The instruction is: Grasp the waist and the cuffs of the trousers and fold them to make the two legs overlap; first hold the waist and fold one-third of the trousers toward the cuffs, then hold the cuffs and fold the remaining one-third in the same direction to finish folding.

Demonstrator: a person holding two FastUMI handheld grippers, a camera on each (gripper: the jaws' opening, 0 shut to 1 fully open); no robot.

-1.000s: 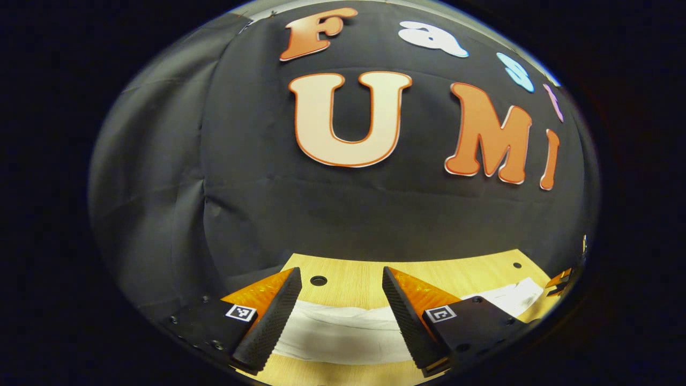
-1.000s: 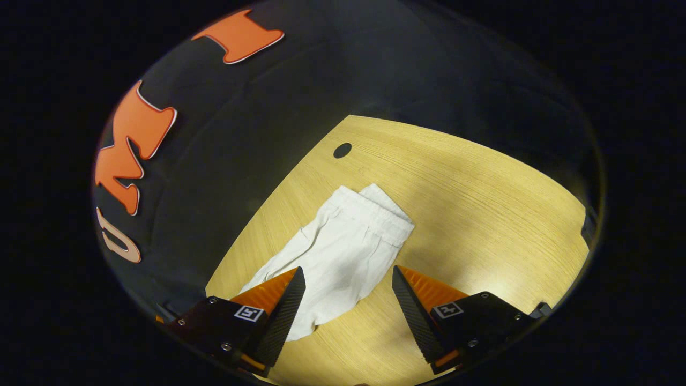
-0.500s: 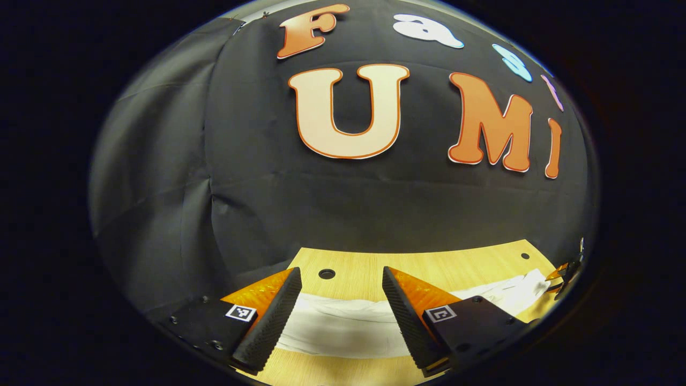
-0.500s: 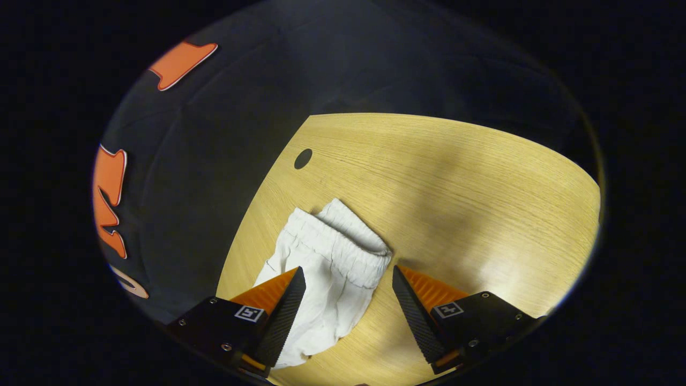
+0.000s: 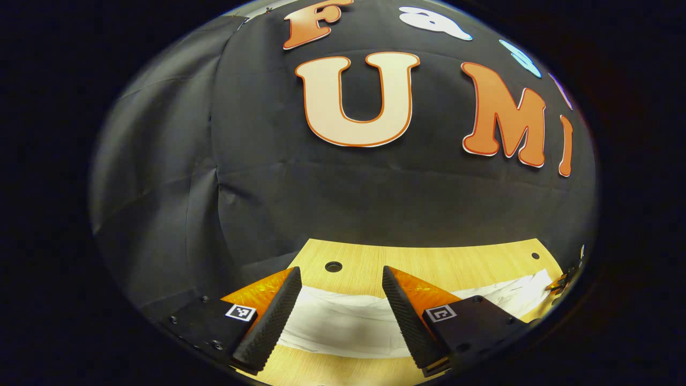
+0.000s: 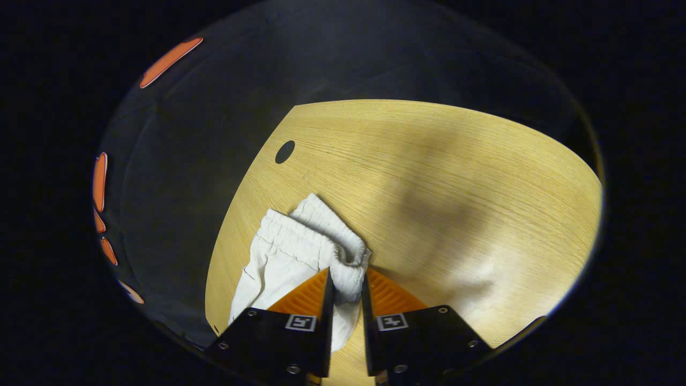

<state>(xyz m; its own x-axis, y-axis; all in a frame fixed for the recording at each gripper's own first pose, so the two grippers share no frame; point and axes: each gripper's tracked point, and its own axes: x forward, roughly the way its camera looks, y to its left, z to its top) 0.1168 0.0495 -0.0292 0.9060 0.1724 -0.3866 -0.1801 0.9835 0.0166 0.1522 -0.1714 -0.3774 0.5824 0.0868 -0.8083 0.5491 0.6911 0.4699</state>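
The white cotton trousers (image 6: 292,257) lie flat on your pale wooden table (image 6: 455,187), close to its left edge in the right gripper view. Their gathered elastic waistband (image 6: 321,236) bunches up at the near corner, where your right gripper (image 6: 347,289) has it pinched: both fingers press on the fold of the waist from either side, with the cloth puckered between them. A dark round hole (image 6: 284,151) in the tabletop sits beyond the waistband, well apart from it, and a soft shadow falls across the bare wood to the right.

In the left gripper view, your left gripper (image 5: 341,300) hangs over the other stretch of the white trousers (image 5: 343,321), fingers spread wide with the cloth showing in the gap and nothing caught. Past them is another round hole (image 5: 333,266) in the table (image 5: 439,262), and a smaller one (image 5: 535,256) far right. The black cloth wall (image 5: 257,171) rises right behind the table's edge.
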